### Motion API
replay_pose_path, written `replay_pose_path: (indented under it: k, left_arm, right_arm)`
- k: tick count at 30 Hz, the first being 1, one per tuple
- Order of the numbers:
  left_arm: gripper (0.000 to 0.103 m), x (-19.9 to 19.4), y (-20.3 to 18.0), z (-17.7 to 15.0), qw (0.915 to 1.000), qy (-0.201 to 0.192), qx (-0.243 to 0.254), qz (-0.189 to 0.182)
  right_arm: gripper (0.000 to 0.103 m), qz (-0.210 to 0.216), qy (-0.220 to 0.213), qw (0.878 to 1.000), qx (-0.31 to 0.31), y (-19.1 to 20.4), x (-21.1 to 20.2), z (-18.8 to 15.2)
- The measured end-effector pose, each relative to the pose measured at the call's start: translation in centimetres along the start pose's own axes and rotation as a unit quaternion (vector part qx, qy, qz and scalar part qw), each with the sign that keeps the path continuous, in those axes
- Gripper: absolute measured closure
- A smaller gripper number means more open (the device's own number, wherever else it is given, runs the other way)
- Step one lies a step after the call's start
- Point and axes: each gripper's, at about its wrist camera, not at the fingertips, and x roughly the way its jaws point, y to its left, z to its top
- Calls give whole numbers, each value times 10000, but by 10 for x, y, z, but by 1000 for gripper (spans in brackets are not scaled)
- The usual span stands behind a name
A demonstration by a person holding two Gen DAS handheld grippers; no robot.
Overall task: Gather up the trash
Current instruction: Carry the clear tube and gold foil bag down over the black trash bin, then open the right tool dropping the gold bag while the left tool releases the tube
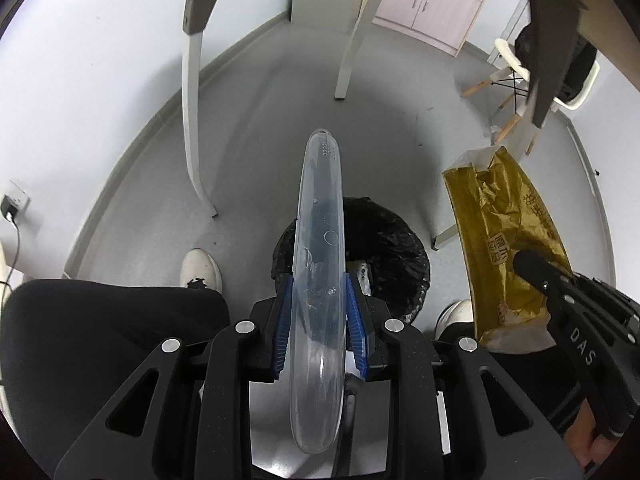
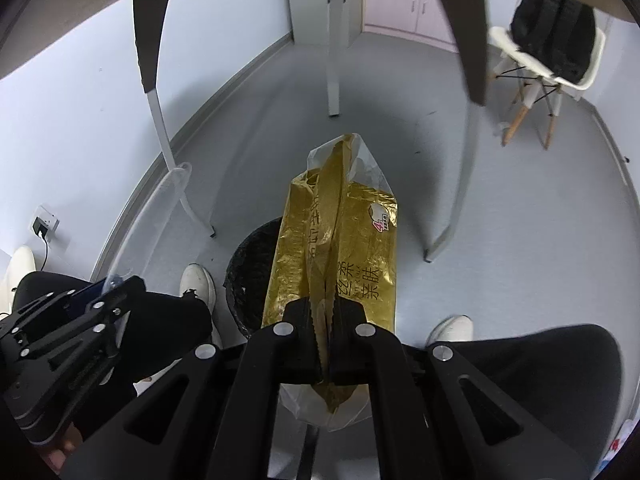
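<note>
The clear plastic lid (image 1: 318, 276) stands on edge, clamped between the left gripper (image 1: 319, 316) jaws, right above the black-lined trash bin (image 1: 394, 248) on the floor. To its right, the gold wrapper (image 2: 340, 240) is pinched in the right gripper (image 2: 325, 340) jaws, overhanging the bin's right rim. Best to centre each piece over the opening before letting go, lid first

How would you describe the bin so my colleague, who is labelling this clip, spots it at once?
Start at the white table legs on the grey floor. Between the seated person's two white shoes stands a round bin lined with a crinkled black plastic bag. It is the only dark, open-topped container down there.
</note>
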Motion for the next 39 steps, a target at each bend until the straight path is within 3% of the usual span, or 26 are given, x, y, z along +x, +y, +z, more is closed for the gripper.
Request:
replay_pose_path:
  k: [9,19,24,30,33,39]
  left_arm:
    - [78,44,10,24,9998,112,-119,99]
    - [78,57,15,29,9995,190,-211,171]
    - [78,63,10,32,9995,233,-174,147]
    - [78,70,-3,30,9997,214,-24,93]
    - [78,71,-12,30,9998,207,47,-28]
    - [78,79,-31,28,9993,279,233,-117]
  right_arm:
    - [102,86,214,9997,-110,5,56,19]
    - [98,235,444,9979,-412,26,96,26]
    - [52,105,283,9985,-456,24,94,29]
    - [19,23,82,9999,-60,-4,83,36]
    - [9,-3,-6,10000,89,-17,78,37]
    - [8,-160,-84,9993,323,-44,72,34]
